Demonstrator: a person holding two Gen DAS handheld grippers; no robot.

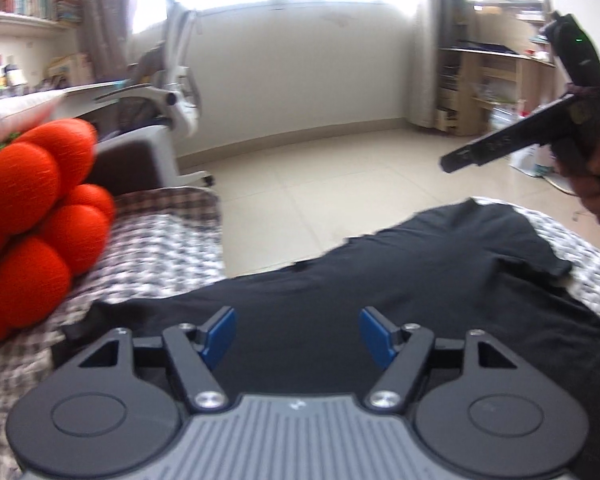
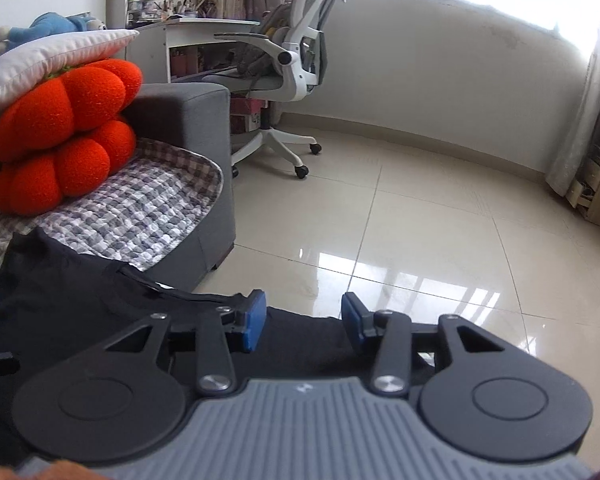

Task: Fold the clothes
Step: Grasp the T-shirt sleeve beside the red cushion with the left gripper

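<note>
A grey sofa (image 2: 204, 120) fills the left of the right wrist view, its seat covered by a grey-and-white checked blanket (image 2: 140, 208). Beyond it stretches a glossy tiled floor (image 2: 420, 220), with a white office chair (image 2: 296, 52) pulled up to a white desk (image 2: 188, 32) by the bright window. Spread flat across the blanket lies the dark navy T-shirt (image 1: 420, 272), its near edge reaching the front of the seat and one short sleeve pointing toward the right in the left wrist view. At the far end of the sofa two orange pumpkin-shaped cushions (image 2: 68, 132) are stacked, with a white pillow (image 2: 56, 60) resting on top. The left hand-held gripper (image 1: 298, 336) hovers over the shirt with its blue pads set wide apart and nothing between them; the cloth lies below them, not pinched. The right hand-held gripper (image 2: 304, 320) hangs over the shirt's edge near the sofa front, jaws moderately parted and also empty. In the left wrist view that same tool appears at the upper right, held in a person's hand (image 1: 596, 184).
</note>
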